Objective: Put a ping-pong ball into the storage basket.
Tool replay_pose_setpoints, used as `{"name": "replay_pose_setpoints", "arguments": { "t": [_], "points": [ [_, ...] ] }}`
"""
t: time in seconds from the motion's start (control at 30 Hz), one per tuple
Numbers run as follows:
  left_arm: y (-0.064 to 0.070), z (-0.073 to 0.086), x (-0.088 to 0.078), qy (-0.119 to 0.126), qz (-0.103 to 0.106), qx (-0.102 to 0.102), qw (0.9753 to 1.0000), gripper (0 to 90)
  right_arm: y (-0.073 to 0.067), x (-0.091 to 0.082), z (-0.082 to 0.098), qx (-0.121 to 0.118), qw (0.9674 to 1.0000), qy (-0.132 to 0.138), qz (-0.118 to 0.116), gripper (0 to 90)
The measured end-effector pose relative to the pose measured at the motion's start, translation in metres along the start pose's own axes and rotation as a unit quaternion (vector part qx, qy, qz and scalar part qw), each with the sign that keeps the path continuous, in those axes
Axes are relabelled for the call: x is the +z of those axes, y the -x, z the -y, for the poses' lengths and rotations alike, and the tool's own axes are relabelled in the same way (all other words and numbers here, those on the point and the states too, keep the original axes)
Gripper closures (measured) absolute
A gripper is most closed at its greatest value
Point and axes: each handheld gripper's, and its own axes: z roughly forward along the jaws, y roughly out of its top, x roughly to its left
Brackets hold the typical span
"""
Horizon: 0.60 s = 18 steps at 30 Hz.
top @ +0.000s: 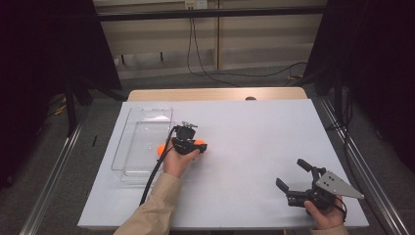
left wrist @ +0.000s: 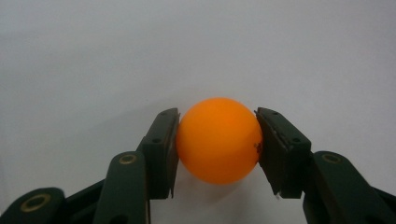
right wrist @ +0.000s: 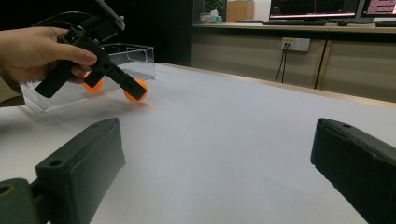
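My left gripper (left wrist: 217,112) is shut on an orange ball (left wrist: 217,144), one pad pressed to each side of it. The ball (top: 201,146) rests low on the white table (top: 254,137), just right of a clear plastic tray (top: 142,139). In the right gripper view the left gripper (right wrist: 133,88) slants down from a hand to that ball (right wrist: 137,93). A second orange ball (top: 160,150) lies at the tray's right edge, seemingly inside it. My right gripper (top: 291,172) stands open at the table's near right, and its jaws (right wrist: 217,128) have nothing between them.
The tray (right wrist: 135,58) stands on the left part of the table. A wooden strip (top: 215,94) runs along the table's far edge. Black frames and curtains flank both sides. A cable (top: 154,174) trails from the left gripper toward the near edge.
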Motion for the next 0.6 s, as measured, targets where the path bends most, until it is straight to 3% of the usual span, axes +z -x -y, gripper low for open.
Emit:
{"name": "replay_pose_setpoints", "arguments": {
  "t": [0.6],
  "points": [
    [0.001, -0.003, -0.011, 0.001, 0.015, 0.0, 0.9999, 51.0, 0.0, 0.0, 0.0, 0.002, 1.0, 0.0, 0.001, 2.0]
  ]
}}
